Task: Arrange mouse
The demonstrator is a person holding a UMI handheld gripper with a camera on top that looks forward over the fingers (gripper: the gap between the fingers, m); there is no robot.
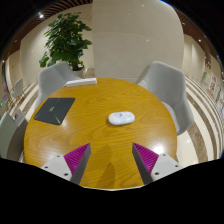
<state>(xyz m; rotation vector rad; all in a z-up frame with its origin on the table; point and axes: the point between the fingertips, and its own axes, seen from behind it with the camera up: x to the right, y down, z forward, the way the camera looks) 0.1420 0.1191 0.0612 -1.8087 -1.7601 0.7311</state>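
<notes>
Tongs (111,158) gaped wide, empty, short of the mouse (121,118).
The smooth, rounded mouse could probably skid across the table (95,135) under an off-centre pinch.

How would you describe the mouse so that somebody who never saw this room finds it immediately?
Look at the round wooden table with grey chairs behind it. The mouse lies flat on it, beyond the open gripper and right of the dark laptop. It is the only small white oval thing there.
</notes>
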